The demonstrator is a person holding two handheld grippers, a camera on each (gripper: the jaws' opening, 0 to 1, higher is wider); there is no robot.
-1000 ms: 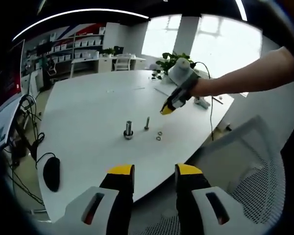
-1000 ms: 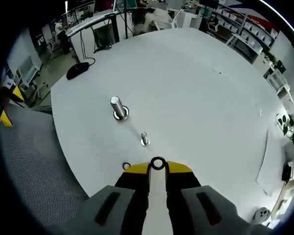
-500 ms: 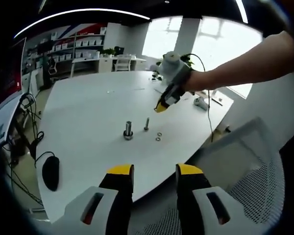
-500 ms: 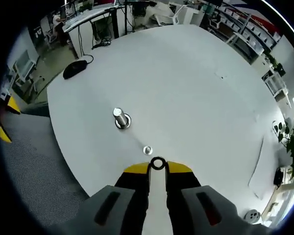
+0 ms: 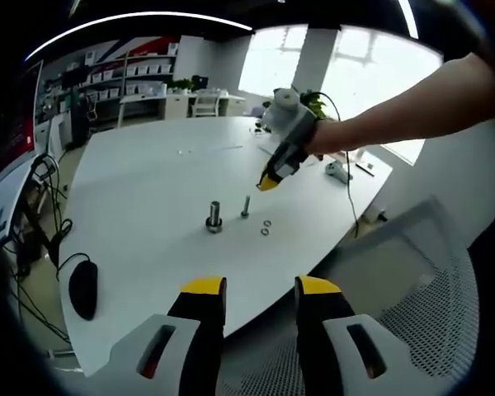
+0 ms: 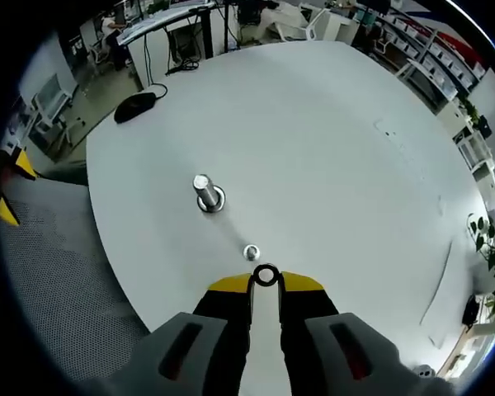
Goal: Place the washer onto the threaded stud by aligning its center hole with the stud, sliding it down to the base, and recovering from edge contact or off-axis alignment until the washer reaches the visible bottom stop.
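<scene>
Since the earlier frame the right gripper [image 6: 266,283] has carried the washer [image 6: 266,275] higher and further over the table [image 6: 338,165]; in the left gripper view it now hangs above the hardware rather than low beside it, and in its own view the slim stud [image 6: 251,252] has drawn in to sit just ahead of the washer, seen almost end-on; the two spare washers [image 5: 266,227] no longer appear in the right gripper view.

Right gripper: jaws pinched on the washer's rim, ring standing proud of the yellow tips, centre hole clear and unobstructed; washer is therefore airborne, near the slim stud but not on it.

Left gripper [image 5: 260,289]: jaws parted, nothing between them; held back off the table edge over a mesh chair [image 5: 412,305], taking no part.

Also on the table: a thicker stud [image 6: 205,191] on a collar, well apart from the washer; spare washers lie just beside the slim stud in the left gripper view; a mouse [image 5: 82,289] near the far edge.

Assessment: transport phase nearly complete; approach is now close to the stud axis, which favours a clean drop; hole is not yet over the tip; a small forward shift, then descent, appears to remain; risk is the rim catching the thread crest if the ring stays tilted.
</scene>
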